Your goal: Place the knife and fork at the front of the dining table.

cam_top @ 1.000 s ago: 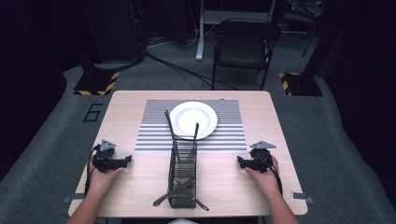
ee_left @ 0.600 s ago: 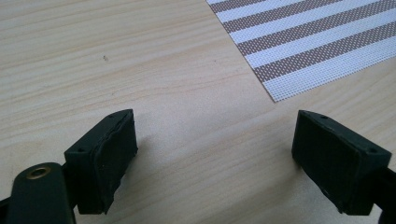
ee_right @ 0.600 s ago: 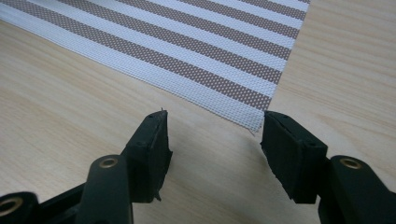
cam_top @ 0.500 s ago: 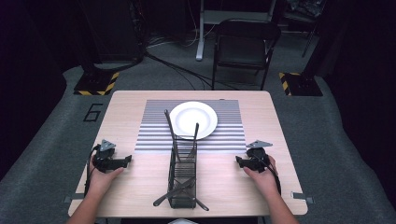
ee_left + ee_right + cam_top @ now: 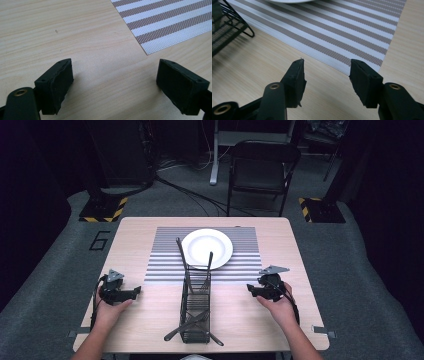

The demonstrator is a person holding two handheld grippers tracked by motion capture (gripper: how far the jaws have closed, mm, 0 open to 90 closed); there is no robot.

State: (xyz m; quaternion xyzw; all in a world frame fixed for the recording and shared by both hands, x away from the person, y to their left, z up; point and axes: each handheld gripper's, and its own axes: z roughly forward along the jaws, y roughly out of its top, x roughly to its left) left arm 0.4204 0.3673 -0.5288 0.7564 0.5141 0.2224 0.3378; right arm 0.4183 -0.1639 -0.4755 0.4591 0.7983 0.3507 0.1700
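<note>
— Two grippers: where, and how set?
— Left gripper and right gripper, jaws parted and empty, the right's just narrowing, flank the wire rack mid-table.

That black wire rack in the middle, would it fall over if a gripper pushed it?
Sideways, maybe. The black wire rack looks tall and narrow, though splayed feet at its near end should steady it. Being open wire, it is probably stiff but light, so it may simply slide on the smooth wooden table.
</note>
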